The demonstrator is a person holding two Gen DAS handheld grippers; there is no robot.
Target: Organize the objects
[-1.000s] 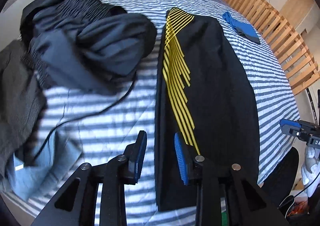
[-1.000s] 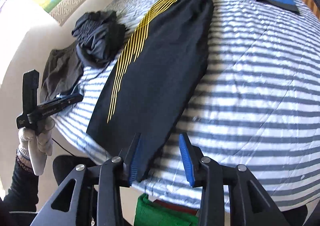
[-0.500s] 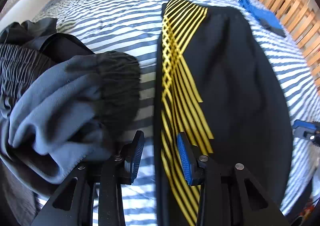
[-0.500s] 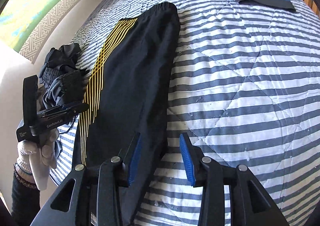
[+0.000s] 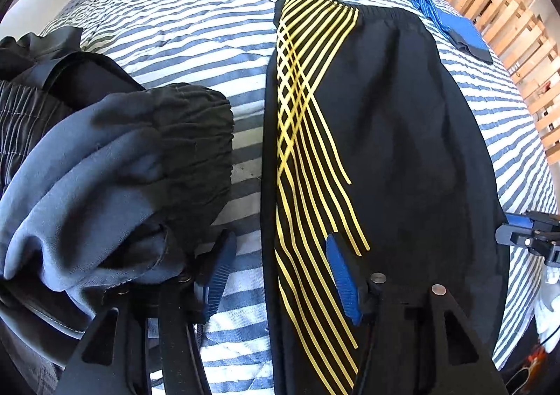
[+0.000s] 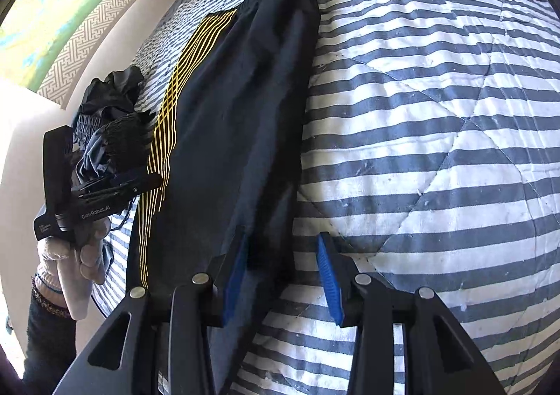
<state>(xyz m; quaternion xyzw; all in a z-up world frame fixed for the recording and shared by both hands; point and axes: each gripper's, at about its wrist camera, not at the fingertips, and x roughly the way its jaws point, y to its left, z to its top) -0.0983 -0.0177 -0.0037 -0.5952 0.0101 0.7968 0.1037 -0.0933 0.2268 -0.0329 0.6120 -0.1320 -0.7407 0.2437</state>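
Black trousers with yellow stripes (image 5: 402, 150): lying flat lengthwise on striped bed (image 5: 196, 9), waistband far, hem near. Judged soft, light, limp; will sag and drape if lifted at one point, so best pinched at both long edges near hem.

Left gripper (image 5: 276, 269): jaws opening, straddling trousers' left edge, pads not pressing cloth.
Right gripper (image 6: 280, 272): narrow gap, right edge of trousers between jaws, not clamped.

Count: one trousers; one crumpled dark clothes heap (image 5: 105, 167) at left; one folded blue cloth (image 5: 458, 30) far right.
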